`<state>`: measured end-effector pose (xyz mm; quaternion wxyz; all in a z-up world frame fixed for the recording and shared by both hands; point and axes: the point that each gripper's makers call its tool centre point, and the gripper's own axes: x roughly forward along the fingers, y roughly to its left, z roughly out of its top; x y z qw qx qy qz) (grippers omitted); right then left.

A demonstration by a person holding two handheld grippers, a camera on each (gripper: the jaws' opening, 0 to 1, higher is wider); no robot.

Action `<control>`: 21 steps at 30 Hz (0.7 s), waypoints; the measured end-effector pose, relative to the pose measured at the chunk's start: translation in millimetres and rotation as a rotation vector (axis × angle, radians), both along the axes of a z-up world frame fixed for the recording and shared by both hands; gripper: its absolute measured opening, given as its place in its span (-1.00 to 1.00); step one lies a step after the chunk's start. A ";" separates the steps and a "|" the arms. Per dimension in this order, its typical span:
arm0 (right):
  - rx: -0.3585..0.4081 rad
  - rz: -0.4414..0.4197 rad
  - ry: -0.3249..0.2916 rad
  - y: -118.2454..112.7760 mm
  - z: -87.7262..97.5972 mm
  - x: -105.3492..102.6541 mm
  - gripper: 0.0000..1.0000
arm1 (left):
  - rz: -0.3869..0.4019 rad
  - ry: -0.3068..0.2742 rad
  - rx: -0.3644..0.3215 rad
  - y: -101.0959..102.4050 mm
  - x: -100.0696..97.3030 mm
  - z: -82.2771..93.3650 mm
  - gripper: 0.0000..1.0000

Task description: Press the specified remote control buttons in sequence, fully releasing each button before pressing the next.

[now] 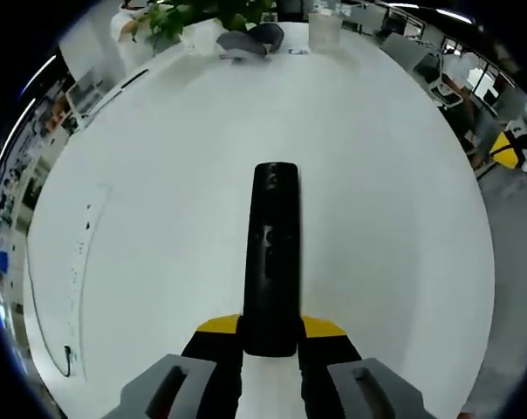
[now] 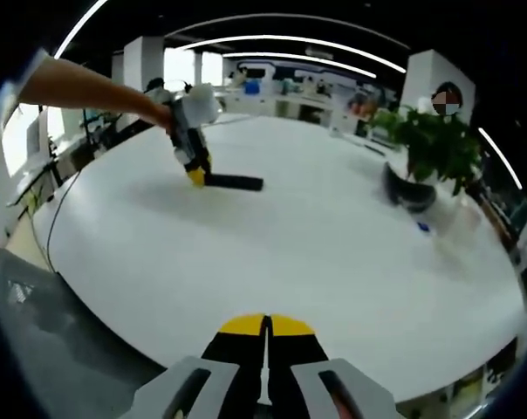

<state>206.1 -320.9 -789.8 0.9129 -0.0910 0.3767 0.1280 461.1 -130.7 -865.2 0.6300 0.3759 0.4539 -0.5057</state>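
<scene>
Left gripper (image 1: 270, 349) pinches the remote (image 1: 272, 253) over the table (image 1: 159, 175) — right gripper view adds the arm (image 2: 89, 87). Right gripper (image 2: 265, 336) — jaws pressed together, near the table's edge.

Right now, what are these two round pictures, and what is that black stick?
A person holds a grabbing tool in each hand, and each tool carries a camera. The left gripper view looks along the left gripper, whose jaws clamp a black remote control lying on the white table. The right gripper view looks from the right gripper, jaws closed on nothing, across the table at the other tool. A potted plant stands farther back.
</scene>
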 end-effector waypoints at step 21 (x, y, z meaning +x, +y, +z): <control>0.004 0.014 -0.028 1.2 4.9 2.4 -1.00 | 0.085 0.012 -0.005 9.5 -7.5 4.7 -0.57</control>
